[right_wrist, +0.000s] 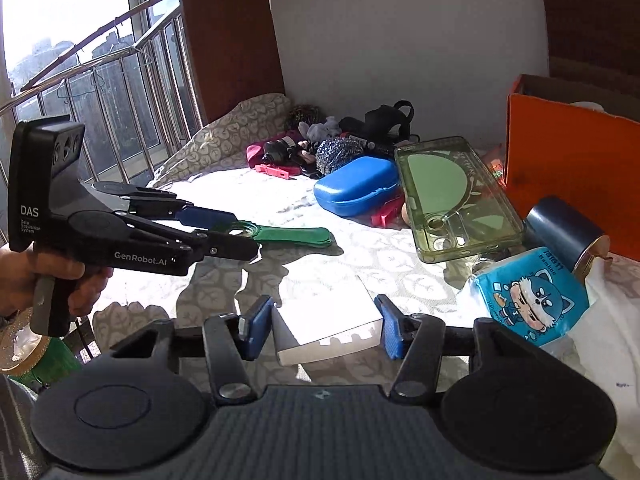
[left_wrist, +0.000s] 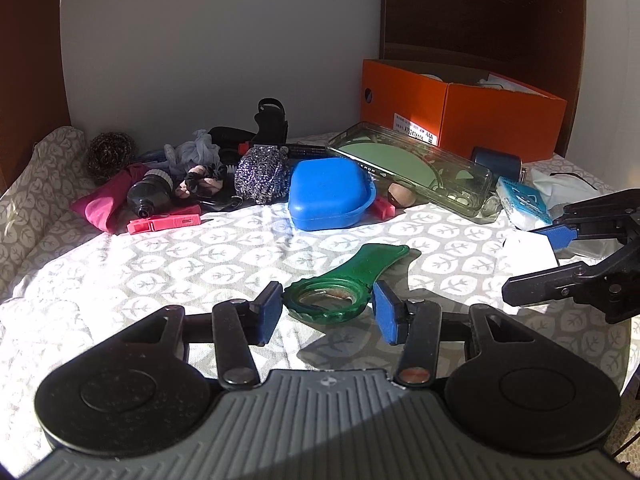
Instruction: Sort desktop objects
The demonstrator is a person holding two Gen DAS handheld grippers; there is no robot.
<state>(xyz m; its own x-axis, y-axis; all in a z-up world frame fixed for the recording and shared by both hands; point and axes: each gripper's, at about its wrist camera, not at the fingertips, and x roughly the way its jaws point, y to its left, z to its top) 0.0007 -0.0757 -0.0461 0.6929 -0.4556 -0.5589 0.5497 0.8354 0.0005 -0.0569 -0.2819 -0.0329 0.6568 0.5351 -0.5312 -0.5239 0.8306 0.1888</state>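
Left gripper (left_wrist: 326, 312) sat spread around the opener (left_wrist: 344, 286) ring, unclosed, likely lining up; right gripper (right_wrist: 324, 326) gaped astride a white box (right_wrist: 328, 320).

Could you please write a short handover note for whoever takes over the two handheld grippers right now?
Left gripper: open, its blue pads either side of the ring end of the green translucent plastic bottle opener, which lies flat on the leaf-patterned cloth; not yet gripped.
Right gripper: open, straddling the near end of the flat white box; not gripped.
Orange cardboard box stands open at the back right, some items inside.
Still out: blue plastic hinged case, clear green phone case, steel scourer, pink clip, and the pile behind.
Left: nearly everything.
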